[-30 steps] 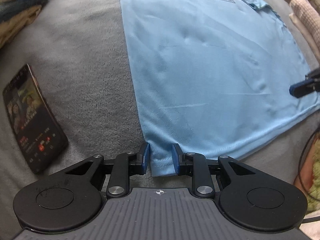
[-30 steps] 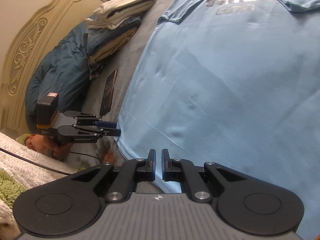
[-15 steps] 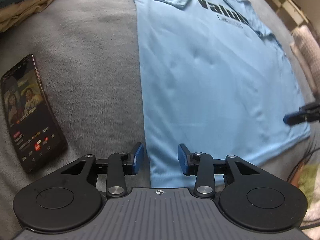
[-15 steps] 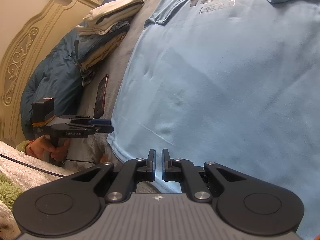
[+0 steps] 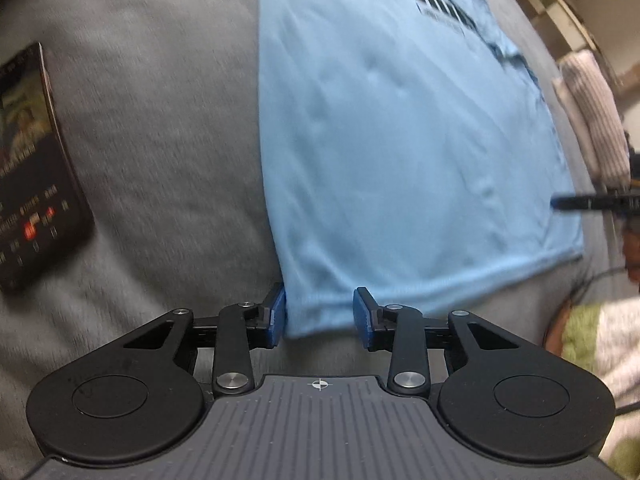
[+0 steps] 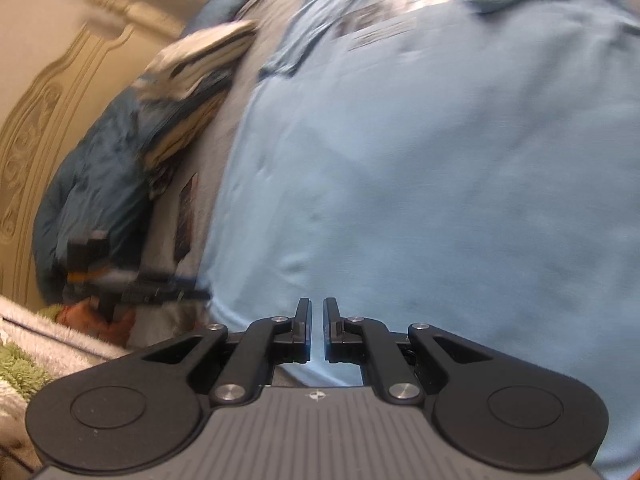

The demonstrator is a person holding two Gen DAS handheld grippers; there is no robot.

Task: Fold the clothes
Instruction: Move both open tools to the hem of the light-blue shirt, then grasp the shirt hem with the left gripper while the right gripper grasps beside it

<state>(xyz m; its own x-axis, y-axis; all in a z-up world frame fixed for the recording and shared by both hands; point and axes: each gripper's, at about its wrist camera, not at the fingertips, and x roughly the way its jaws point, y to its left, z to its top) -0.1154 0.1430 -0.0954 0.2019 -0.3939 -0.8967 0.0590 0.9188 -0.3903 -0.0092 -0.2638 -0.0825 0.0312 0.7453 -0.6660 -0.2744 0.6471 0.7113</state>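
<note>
The light-blue T-shirt (image 5: 400, 152) lies flat on the grey bed (image 5: 160, 120), its hem towards the near edge. The left tool (image 5: 319, 312), whose jaws have just been closing slightly, stands open around the shirt's near-left hem corner, while the right tool (image 6: 317, 330) is closed on nothing above the hem's other end. If the left jaws catch only the corner's edge, the thin cloth could slip free; the phone (image 5: 36, 168) lies well to the left.

Soft even daylight, heavy motion blur, fisheye-bent edges.
</note>
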